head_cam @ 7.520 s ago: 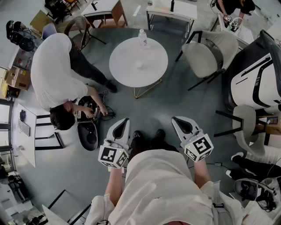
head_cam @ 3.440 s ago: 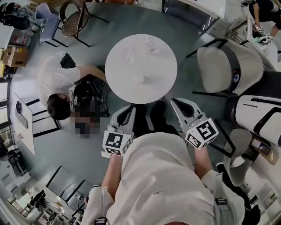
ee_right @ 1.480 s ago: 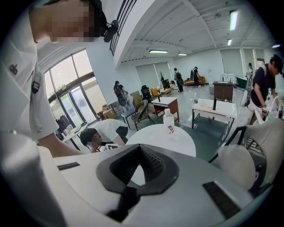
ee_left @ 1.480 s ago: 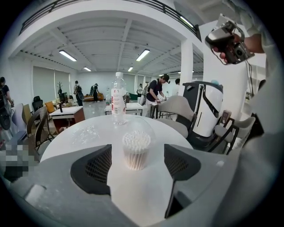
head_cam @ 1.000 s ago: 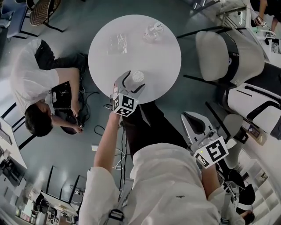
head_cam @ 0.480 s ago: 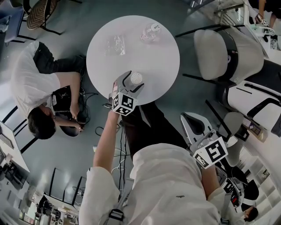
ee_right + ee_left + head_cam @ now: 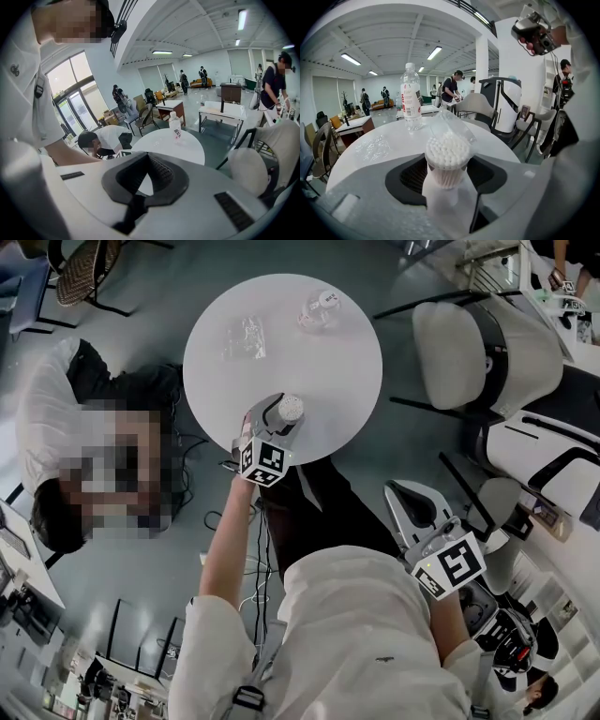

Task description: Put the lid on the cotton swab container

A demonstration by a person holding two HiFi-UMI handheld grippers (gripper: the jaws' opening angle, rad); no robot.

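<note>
Cotton swab container (image 7: 447, 152) upright on tabletop (image 7: 328, 371), between jaws of left tool (image 7: 278, 418), which have just been closing and now grasp its sides. Swabs exposed; clear lid (image 7: 452, 123) appears tilted up on far side from tool, not yet seated. Right tool (image 7: 146, 164) clenched, empty, well apart. Capping still to do.

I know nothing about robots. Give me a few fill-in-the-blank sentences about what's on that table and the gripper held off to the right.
The cotton swab container stands on a round ___ table.
The water bottle behind it stands ___.
The right gripper has its jaws ___, with nothing between them.

Missing words: white; upright; shut.
</note>
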